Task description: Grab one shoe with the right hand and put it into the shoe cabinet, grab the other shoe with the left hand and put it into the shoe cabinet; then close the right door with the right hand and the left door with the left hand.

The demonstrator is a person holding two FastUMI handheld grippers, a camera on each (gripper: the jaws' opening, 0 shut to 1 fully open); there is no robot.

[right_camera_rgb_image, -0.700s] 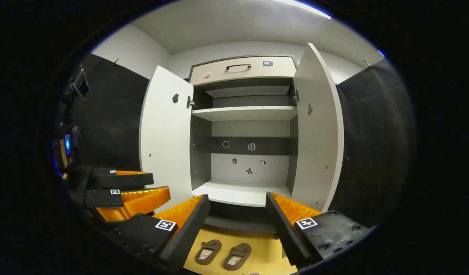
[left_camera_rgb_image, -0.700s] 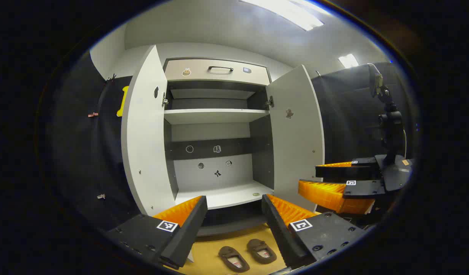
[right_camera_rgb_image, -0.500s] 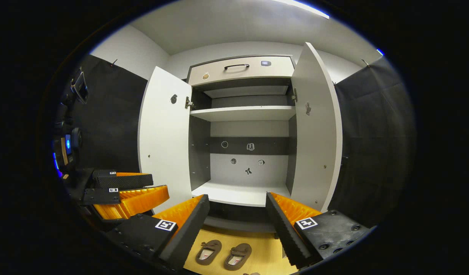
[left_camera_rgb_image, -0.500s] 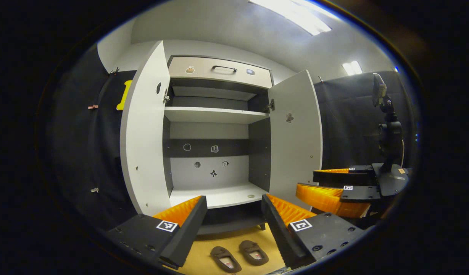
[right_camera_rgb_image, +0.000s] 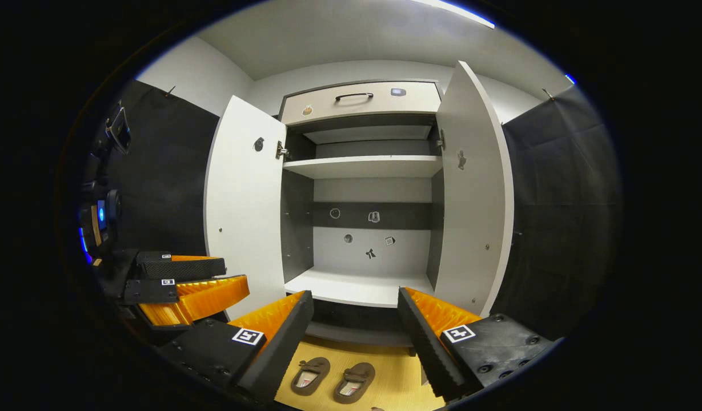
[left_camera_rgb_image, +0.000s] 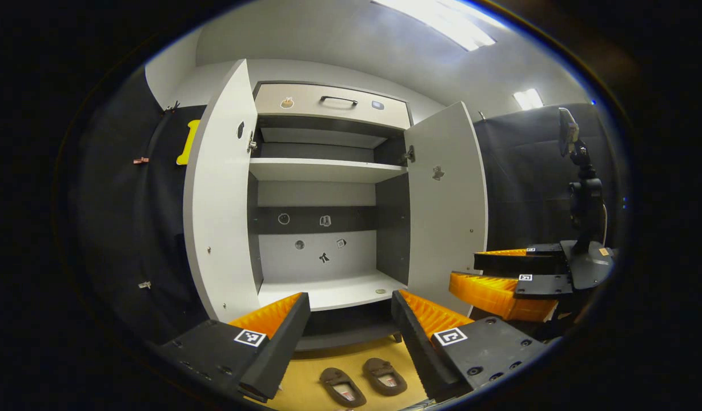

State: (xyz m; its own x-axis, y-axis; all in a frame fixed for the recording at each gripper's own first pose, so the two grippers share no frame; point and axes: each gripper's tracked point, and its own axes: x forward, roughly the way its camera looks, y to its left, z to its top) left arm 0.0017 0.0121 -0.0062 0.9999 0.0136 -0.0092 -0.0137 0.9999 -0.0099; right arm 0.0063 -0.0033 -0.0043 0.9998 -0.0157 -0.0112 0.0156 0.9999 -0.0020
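Since the earlier frames, both cameras have shifted only slightly: in the left gripper view the shoe cabinet (left_camera_rgb_image: 322,228) now sits a little lower and the shoes slightly nearer the lower edge than 0.5 s ago; in the right gripper view the cabinet has drifted marginally upward.

Left gripper (left_camera_rgb_image: 351,325): fingers spread wide, holding nothing, raised above the floor and aimed at the cabinet's lower opening. The same gripper shows at the left of the right gripper view (right_camera_rgb_image: 213,279), also parted and empty.

Right gripper (right_camera_rgb_image: 355,328): fingers released, wide apart, grasping nothing. It shows at the right of the left gripper view (left_camera_rgb_image: 465,271), beside the right door.

Shoes: two brown shoes lie side by side on the yellow floor (left_camera_rgb_image: 311,371) in front of the cabinet, below and between the fingers. Left shoe (left_camera_rgb_image: 342,386), right shoe (left_camera_rgb_image: 384,375) in the left gripper view; in the right gripper view, (right_camera_rgb_image: 309,375) and (right_camera_rgb_image: 354,382). Neither gripper touches them.

Cabinet: left door (left_camera_rgb_image: 222,194) and right door (left_camera_rgb_image: 448,200) both stand open. The lower shelf (left_camera_rgb_image: 333,292) and upper shelf (left_camera_rgb_image: 322,169) carry no shoes. A closed drawer (left_camera_rgb_image: 331,104) with a dark handle sits on top.
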